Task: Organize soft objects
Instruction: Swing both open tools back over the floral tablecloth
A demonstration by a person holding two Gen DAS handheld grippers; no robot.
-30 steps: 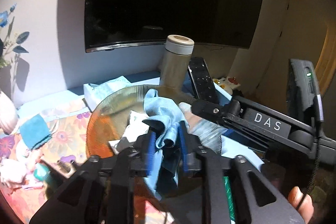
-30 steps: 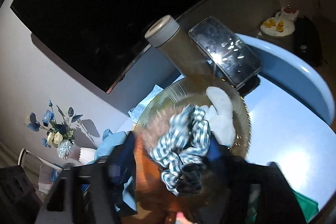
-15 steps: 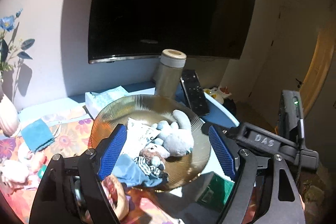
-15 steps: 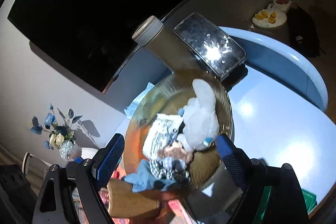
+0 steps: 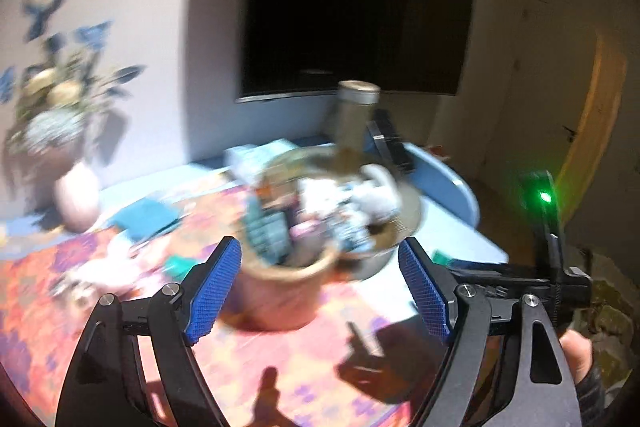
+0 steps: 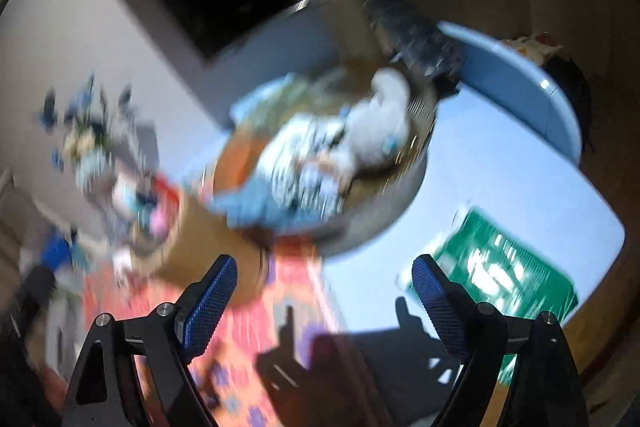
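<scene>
An amber glass plate [image 6: 404, 203] holds a heap of soft things: a white plush toy [image 6: 380, 131], a checked scrunchie [image 6: 304, 167] and a light blue cloth [image 6: 256, 203]. In the blurred left wrist view the plate [image 5: 404, 227] and the plush [image 5: 376, 195] lie beyond a brown round pot [image 5: 280, 291]. My left gripper [image 5: 320, 291] stands open and empty, short of that pot. My right gripper [image 6: 324, 303] is open too, above the flowered cloth in front of the plate, with nothing between its pads.
A tan flask [image 6: 348, 11] and a dark remote [image 6: 416, 39] stand behind the plate. A green packet [image 6: 504, 267] lies at the right on the pale blue table [image 6: 500, 155]. A vase of flowers [image 5: 76, 195] is at the left. The brown pot [image 6: 208, 251] holds small items.
The blue cloth left my left jaws and the checked scrunchie left my right jaws; both now lie on the plate. Both grippers have drawn back from the plate, and the views are blurred.
</scene>
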